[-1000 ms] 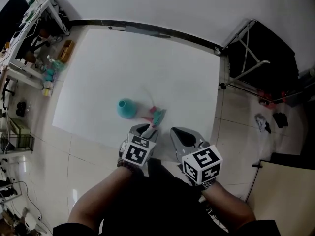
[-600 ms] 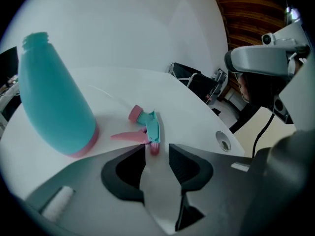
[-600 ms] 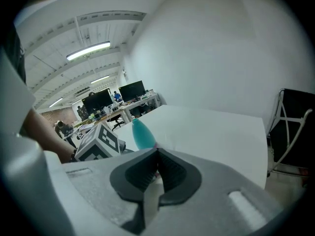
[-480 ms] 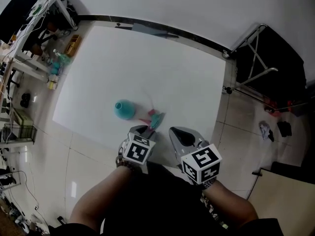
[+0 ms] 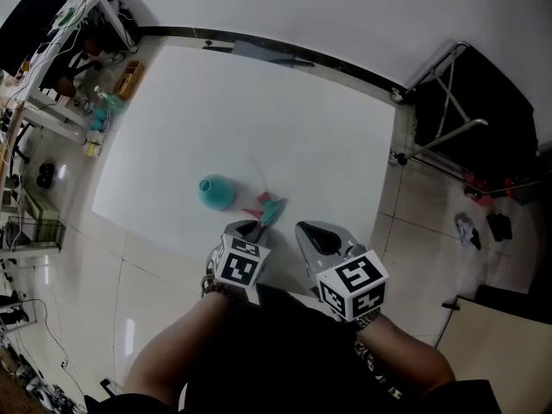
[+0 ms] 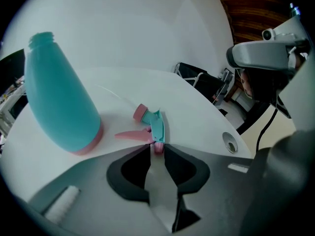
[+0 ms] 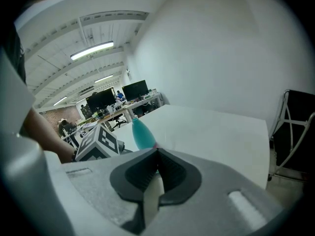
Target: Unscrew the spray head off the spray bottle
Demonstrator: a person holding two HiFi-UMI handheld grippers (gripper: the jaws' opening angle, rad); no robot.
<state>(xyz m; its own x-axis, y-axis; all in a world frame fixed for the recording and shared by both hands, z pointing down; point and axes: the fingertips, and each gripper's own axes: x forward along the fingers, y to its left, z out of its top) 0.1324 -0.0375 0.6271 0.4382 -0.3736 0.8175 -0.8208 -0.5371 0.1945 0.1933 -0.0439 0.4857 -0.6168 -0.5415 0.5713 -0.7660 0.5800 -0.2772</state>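
One white counter point(image 5: 302, 110) carries all that matters here. The spray bottle point(image 6: 61, 97) is the biggest piece: it stands upright towards the counter's near edge, and its threaded neck is bare, so I judge the unscrewing done. It looks like thin, light plastic, smooth and easy to tip. If I needed it, I would take it high up where the cone narrows, not round the wide pink-rimmed base.

The spray head point(image 6: 152, 124) lies on its side just beside the bottle, on my side of it. I expect it to be stiff, very light and awkward in shape. Its body or collar is the firm place to hold, not the trigger. The thin dip tube point(image 6: 112, 92) trailing behind it looks bendy and should be left alone.

The left gripper point(image 6: 157, 150) has just been closing. Its fingers stand narrow, and their tips seem to pinch the head's small pink end.

The right gripper point(image 7: 157, 151) hangs beside it, fingers pressed together on nothing.
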